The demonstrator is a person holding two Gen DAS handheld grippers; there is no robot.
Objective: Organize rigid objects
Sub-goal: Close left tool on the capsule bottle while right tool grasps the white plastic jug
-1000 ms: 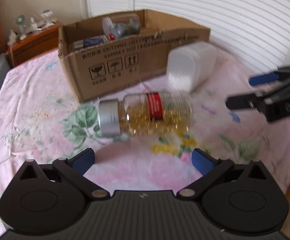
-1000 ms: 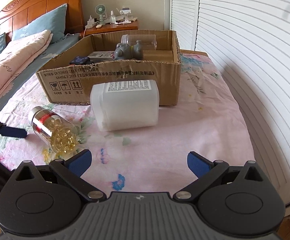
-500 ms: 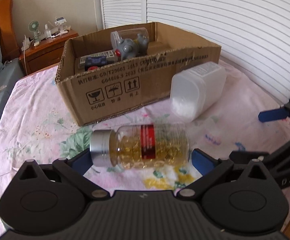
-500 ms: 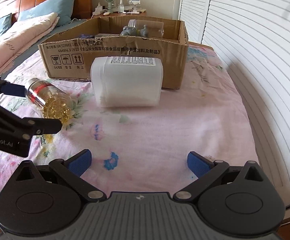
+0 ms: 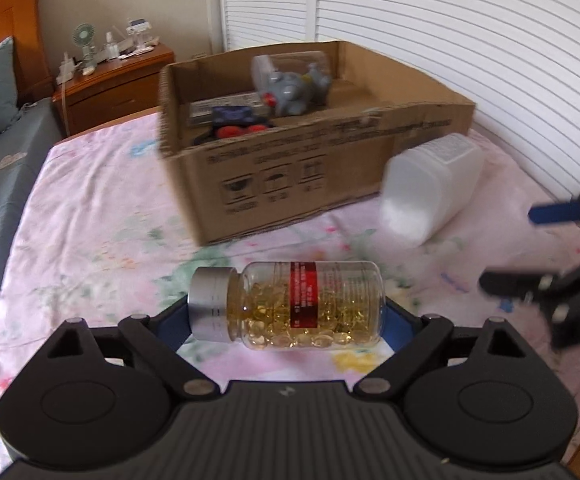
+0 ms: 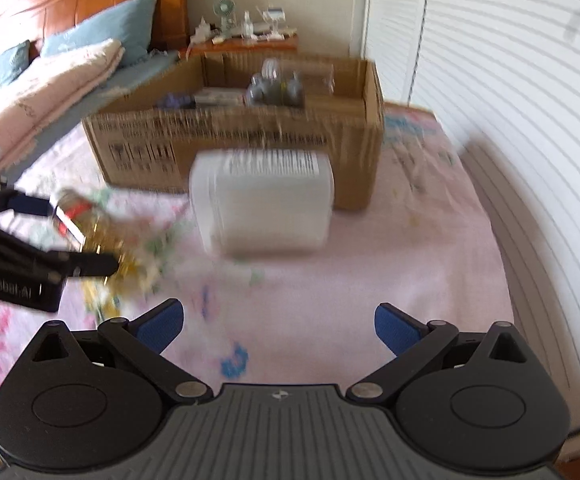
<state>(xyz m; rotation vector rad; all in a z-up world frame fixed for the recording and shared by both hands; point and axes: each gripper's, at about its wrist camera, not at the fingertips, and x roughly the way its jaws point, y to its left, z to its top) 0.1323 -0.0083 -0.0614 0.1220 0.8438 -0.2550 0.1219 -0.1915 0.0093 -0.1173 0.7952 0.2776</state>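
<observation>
One capsule bottle lies clamped sideways in the left gripper; one white jar alongside.

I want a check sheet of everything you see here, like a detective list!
Surface: bed sheet, pink and floral.
Job's things: capsule bottle on its side between the left gripper's fingers; white container lying by the cardboard box; the box holds a grey toy and other items.
Clutter: nothing seen.
Grippers: left gripper around the bottle, grip unclear; right gripper open, holding nothing.
Cables: nothing seen.
Surroundings: nightstand with a small fan; pillows; slatted doors.
</observation>
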